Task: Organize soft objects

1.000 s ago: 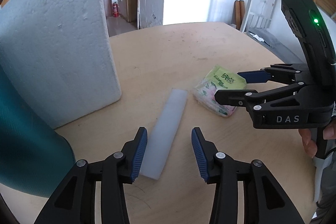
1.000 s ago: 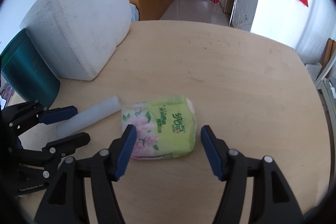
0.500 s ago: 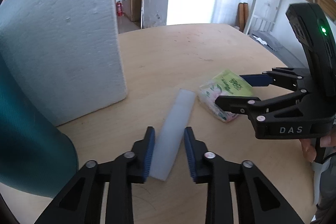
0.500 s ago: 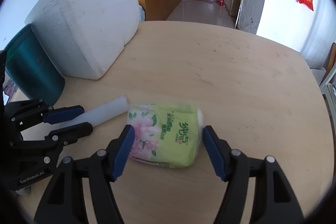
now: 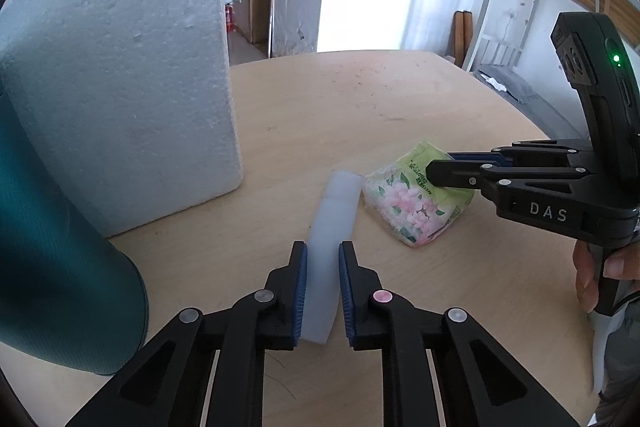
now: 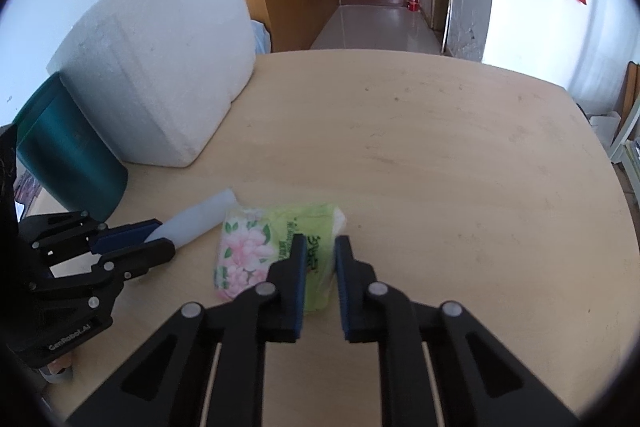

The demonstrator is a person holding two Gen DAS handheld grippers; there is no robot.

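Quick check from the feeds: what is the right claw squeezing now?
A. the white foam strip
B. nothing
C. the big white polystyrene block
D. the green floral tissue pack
D: the right claw has just closed and its blue pads pinch the green floral tissue pack, which bulges between them.

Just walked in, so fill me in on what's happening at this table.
A person is working two handheld grippers on the wooden table. The left gripper has just closed on the white foam strip, and the right gripper has just squeezed the green tissue pack. Both things are still on the tabletop.
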